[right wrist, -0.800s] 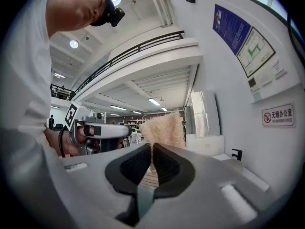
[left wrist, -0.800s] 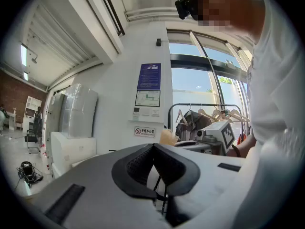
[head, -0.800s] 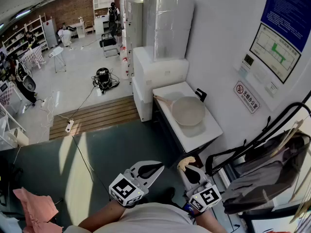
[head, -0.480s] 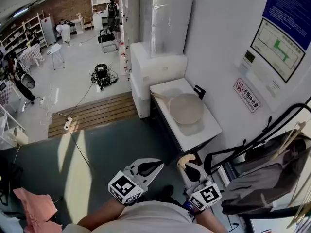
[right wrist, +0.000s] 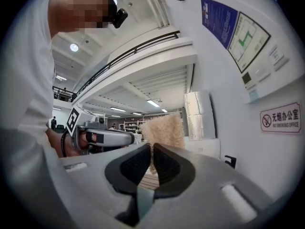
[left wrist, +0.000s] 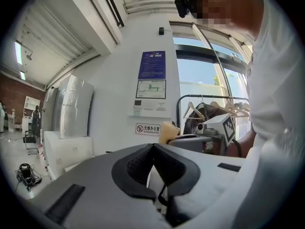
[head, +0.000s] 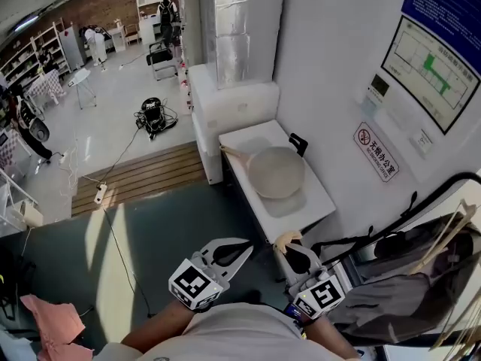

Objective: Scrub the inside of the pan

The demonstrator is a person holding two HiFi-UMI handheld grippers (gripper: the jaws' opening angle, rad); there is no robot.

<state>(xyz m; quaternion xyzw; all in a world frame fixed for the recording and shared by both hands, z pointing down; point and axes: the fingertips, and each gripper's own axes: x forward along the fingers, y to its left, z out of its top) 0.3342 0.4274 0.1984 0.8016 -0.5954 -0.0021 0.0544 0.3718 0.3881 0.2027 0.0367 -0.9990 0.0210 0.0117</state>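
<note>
The pan (head: 276, 173) is sitting mouth-up on the white tabletop (head: 304, 210) against the wall. It is lying ahead of the person and well apart from both tools. Its pale handle (head: 231, 153) is reaching out toward the far left corner of the tabletop, so the long axis is running from that corner toward the near right. The pan is showing as a round, shallow, cream-coloured piece with a plain inside. Whether any dirt is clinging to it is too small to tell from here. The right hand-held gripper (head: 293, 251) is hovering nearer the tabletop's front edge than its partner. Its jaws are pinching a fuzzy tan sponge (head: 288, 238), which is sticking up past the tips in the right gripper view (right wrist: 164, 128). The pan is lying forward and slightly left of that sponge, so the scrubbing reach is probably falling to the right side. The left hand-held gripper (head: 242, 248) is hanging beside it, farther from the tabletop. Its jaws are meeting with nothing between them, and it is likely standing ready to steady the handle.
</note>
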